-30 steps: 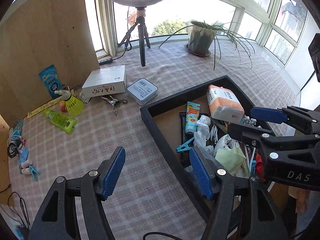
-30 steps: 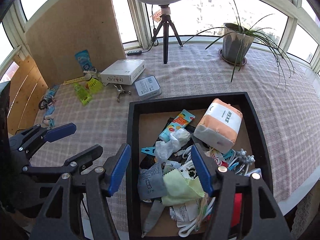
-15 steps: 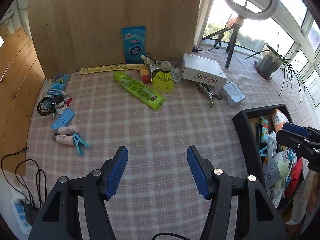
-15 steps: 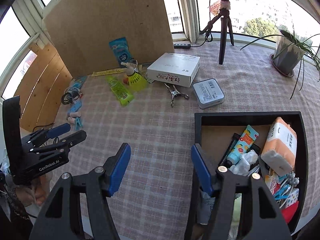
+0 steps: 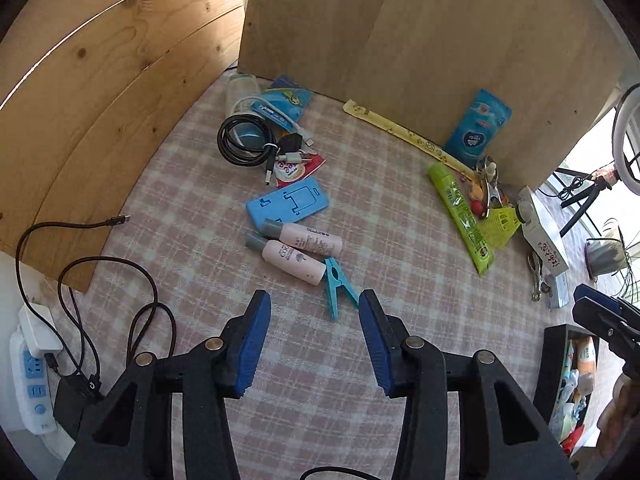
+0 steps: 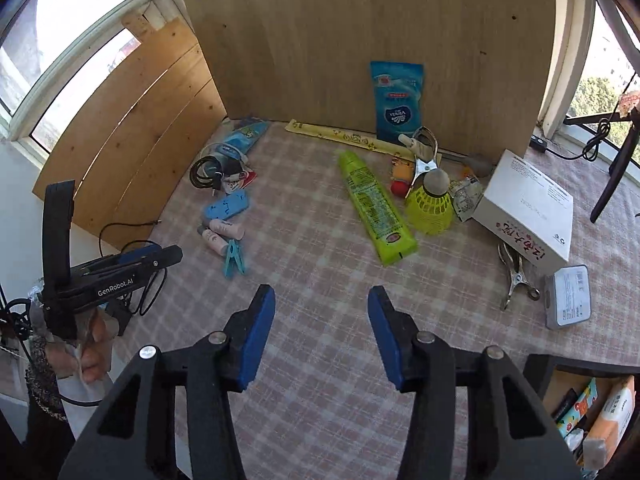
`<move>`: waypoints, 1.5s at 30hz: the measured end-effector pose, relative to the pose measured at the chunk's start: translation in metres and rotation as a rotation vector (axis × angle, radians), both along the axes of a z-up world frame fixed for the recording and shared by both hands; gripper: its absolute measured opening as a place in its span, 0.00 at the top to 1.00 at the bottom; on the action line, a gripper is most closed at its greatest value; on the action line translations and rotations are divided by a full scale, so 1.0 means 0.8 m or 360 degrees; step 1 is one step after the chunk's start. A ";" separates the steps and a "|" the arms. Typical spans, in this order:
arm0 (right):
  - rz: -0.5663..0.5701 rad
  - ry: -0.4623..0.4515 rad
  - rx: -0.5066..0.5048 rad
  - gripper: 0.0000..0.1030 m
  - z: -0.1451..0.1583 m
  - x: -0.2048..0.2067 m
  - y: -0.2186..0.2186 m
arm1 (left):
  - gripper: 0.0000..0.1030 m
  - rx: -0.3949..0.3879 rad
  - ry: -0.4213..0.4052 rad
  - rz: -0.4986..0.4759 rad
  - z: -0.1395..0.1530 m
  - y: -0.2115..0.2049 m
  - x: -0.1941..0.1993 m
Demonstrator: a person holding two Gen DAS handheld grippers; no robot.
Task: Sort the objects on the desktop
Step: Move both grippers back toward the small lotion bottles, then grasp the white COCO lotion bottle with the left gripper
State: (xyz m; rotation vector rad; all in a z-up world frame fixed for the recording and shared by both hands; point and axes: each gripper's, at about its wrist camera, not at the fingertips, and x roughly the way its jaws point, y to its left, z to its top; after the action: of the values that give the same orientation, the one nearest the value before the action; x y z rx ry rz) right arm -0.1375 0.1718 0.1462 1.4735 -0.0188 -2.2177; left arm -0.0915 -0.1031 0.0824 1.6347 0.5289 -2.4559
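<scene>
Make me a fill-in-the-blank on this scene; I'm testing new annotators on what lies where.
1. The blue peg touches the end of a ____ tube.
2. The yellow shuttlecock lies between the white box and the ____ tube.
3. Between the right gripper fingers there is ____.
4. The blue packet leans on the ____ board.

Missing: pink; green; nothing; wooden

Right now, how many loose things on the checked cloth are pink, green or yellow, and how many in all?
Pink: 2, the two pink plastic tubes
Green: 1, the long lime-green tube
Yellow: 2, the yellow mesh shuttlecock and the flat yellow ruler
Total: 5
</scene>
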 end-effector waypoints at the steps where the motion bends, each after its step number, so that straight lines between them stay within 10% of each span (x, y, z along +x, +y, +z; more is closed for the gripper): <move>1: 0.0064 -0.0010 0.0000 0.57 -0.002 -0.009 -0.019 | 0.60 0.0008 -0.0011 0.0031 -0.005 -0.008 -0.001; 21: 0.0591 -0.0421 -0.0036 0.71 -0.134 -0.130 -0.211 | 0.69 0.0305 -0.0049 0.0378 -0.091 -0.041 -0.047; 45: 0.0777 -0.0362 0.0179 0.77 -0.174 -0.102 -0.284 | 0.81 0.0113 -0.0053 0.0300 -0.104 -0.037 -0.021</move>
State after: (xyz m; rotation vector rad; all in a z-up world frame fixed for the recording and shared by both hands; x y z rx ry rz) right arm -0.2195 -0.0552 0.0069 1.5816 0.3585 -1.6795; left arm -0.1081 -0.1326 -0.0010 1.5690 0.7376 -2.2950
